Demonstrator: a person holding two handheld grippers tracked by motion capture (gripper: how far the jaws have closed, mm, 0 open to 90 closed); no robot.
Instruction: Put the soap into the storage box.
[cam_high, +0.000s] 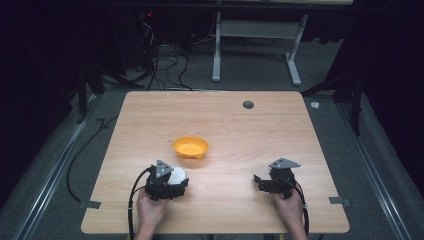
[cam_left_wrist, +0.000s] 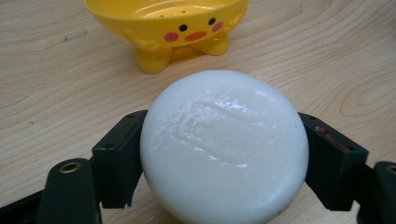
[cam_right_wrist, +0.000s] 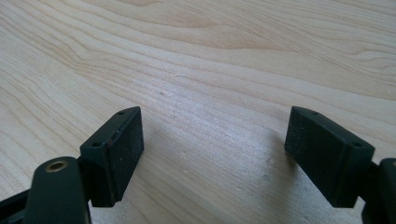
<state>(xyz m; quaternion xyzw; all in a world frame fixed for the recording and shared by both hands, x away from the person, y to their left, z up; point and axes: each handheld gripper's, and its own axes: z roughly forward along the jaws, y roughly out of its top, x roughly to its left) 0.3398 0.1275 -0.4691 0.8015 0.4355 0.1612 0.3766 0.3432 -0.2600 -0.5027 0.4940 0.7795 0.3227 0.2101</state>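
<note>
Between left hand-held gripper jaws: white soap.

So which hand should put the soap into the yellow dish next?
Left. The left gripper already clamps the white soap, with the yellow dish just ahead. The right gripper is open, off to the side.

**Gripper and arm looks**

Both grippers black: left gripper, right gripper. Grey three-cornered plate on each, black cable trailing back. Jaws are blocky black pads with small screw holes; brass-ringed hole near base. Forearms bare, no sleeves.
</note>
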